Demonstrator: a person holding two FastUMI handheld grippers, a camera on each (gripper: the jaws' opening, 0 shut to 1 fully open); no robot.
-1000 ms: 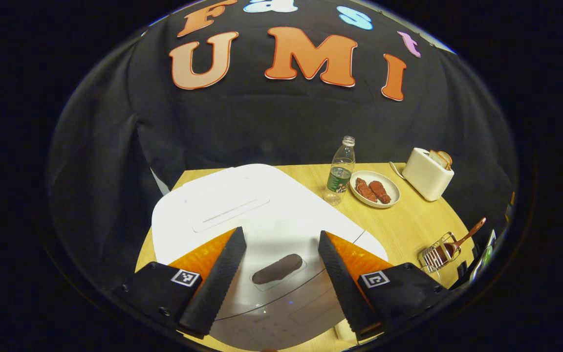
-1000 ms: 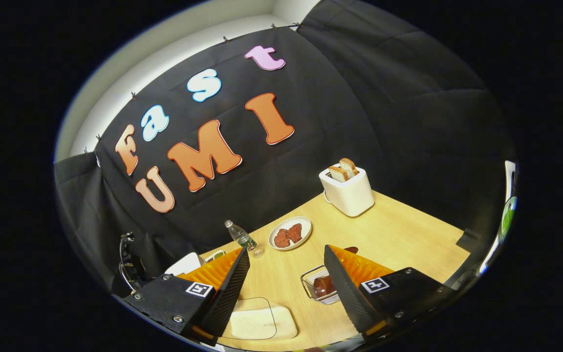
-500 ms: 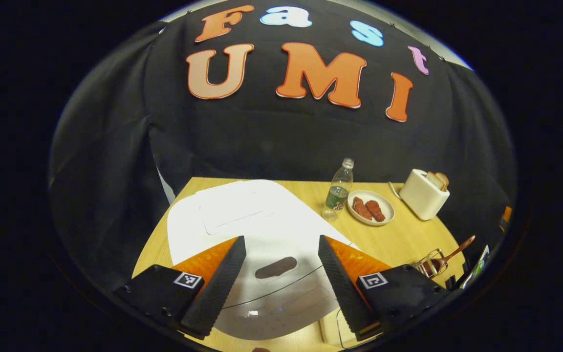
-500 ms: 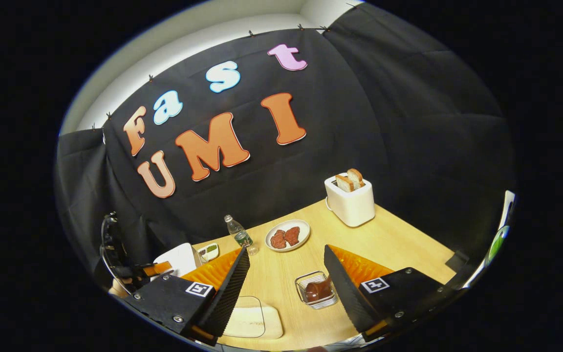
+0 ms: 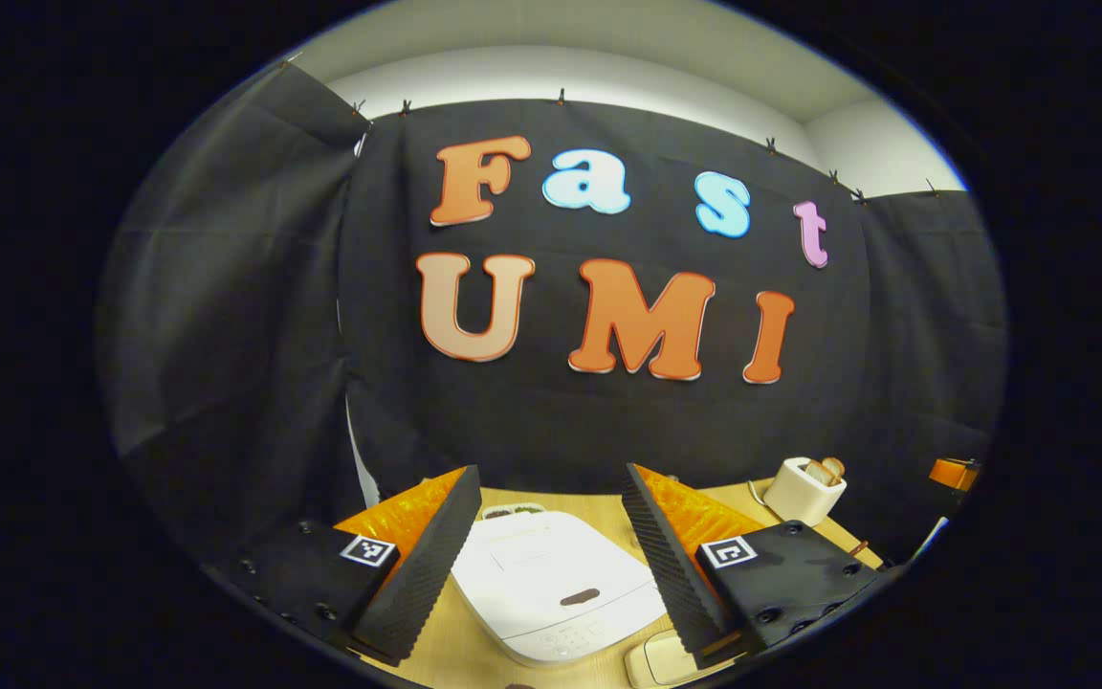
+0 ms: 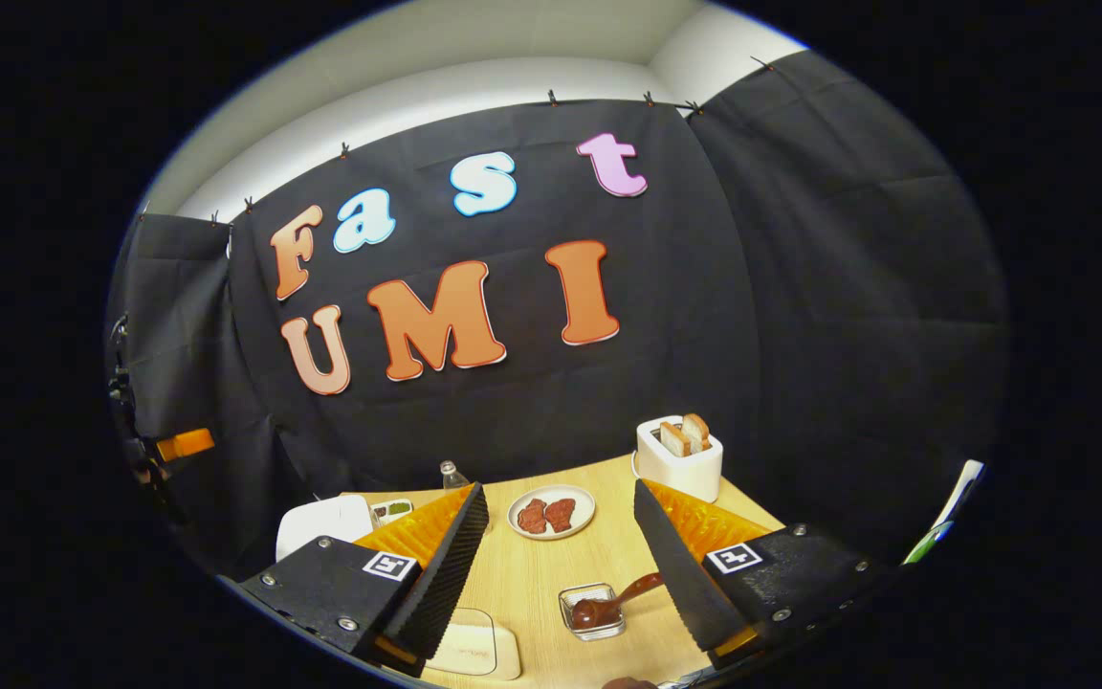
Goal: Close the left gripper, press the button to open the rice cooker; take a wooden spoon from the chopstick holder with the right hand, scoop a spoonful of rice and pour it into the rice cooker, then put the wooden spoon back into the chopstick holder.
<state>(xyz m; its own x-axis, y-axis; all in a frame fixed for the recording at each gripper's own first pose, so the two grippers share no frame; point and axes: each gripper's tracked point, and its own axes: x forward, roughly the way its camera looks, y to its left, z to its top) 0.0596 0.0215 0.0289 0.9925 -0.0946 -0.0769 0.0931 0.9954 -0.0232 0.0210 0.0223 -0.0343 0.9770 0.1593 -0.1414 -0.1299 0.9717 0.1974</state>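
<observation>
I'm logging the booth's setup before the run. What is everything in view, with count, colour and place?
rice cooker: one, white, lid shut, table's left end
toaster: one, white, two bread slices in it, back right
plate: one, white, two reddish-brown pieces on it, mid table
bottle: one, clear, left of the plate
holder: one, wire, front of table
spoon: one, brown, resting in the holder
flat container: one, pale, clear lid, near edge
small tray: one, behind the cooker; contents unclear
table: one, light wood
left gripper: open, above the cooker
right gripper: open, above the table
</observation>
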